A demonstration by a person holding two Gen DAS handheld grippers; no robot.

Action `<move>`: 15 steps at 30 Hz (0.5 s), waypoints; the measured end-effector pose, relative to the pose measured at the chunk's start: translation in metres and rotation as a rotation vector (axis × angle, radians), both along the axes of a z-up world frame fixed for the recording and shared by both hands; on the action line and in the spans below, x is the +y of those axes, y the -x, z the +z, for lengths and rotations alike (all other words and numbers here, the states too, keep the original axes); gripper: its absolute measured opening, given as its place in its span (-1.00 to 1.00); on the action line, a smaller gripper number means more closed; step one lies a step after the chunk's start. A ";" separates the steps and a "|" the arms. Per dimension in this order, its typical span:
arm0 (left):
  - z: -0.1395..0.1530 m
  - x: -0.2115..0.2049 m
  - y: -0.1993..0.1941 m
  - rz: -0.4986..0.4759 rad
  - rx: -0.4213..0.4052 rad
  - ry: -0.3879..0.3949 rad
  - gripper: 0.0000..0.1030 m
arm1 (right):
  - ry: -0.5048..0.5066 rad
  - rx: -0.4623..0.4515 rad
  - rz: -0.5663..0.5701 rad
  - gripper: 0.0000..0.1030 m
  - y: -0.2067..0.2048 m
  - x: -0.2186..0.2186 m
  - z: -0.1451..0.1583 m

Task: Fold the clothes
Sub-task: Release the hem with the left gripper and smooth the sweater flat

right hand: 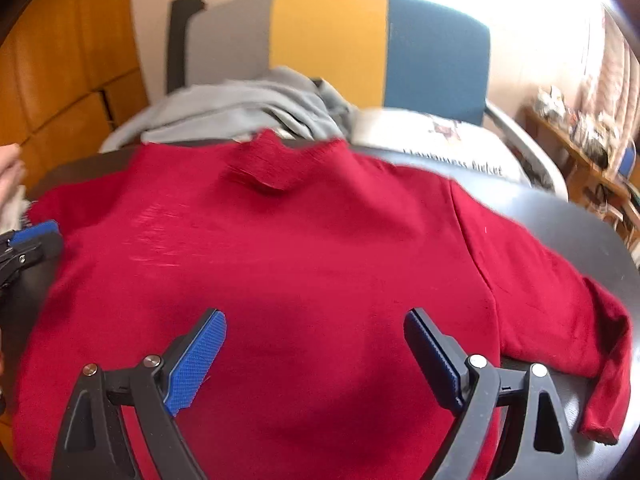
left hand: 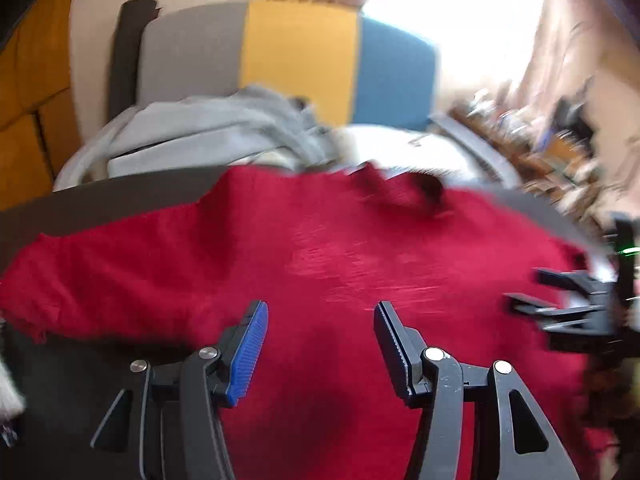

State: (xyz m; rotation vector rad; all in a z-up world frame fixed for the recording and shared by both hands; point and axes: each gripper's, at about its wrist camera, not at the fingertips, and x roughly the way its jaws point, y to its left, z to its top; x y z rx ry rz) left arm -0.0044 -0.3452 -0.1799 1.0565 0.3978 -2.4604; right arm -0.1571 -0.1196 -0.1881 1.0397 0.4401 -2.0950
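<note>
the red sweater [right hand: 320, 248] lies spread flat on the dark desk [right hand: 560, 216], collar [right hand: 260, 164] at the far edge, hem toward the viewer, so its long axis runs away from both claws. the right sleeve [right hand: 560, 300] extends sideways to the right, with its cuff [right hand: 604, 412] bent back toward the near edge.

the right claw [right hand: 316, 356] hovers over the lower body of the sweater, jaws wide apart, nothing between them. the left claw [left hand: 320, 344] hovers over the left half of the garment, jaws apart and empty.

judged relation: the right sleeve lies to the right of the right claw, just beside it, and well apart from the left claw. the right claw is therefore the nearer one for folding that sleeve inward across the body. the left sleeve [left hand: 80, 280] lies to the left of the left claw.

a grey garment [right hand: 248, 108] rests on the chair [right hand: 436, 48] beyond the desk, well apart from both claws.
</note>
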 end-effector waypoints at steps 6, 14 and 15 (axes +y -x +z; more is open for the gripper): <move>-0.013 -0.028 -0.009 0.079 -0.041 -0.056 -0.41 | 0.102 -0.136 -0.030 0.80 0.025 0.035 -0.015; 0.037 -0.027 0.070 -0.212 0.228 -0.445 0.39 | 0.185 -0.133 0.054 0.79 0.038 0.022 0.014; 0.043 -0.023 0.094 -0.261 0.233 -0.472 0.48 | 0.173 -0.114 0.067 0.79 0.040 0.015 0.015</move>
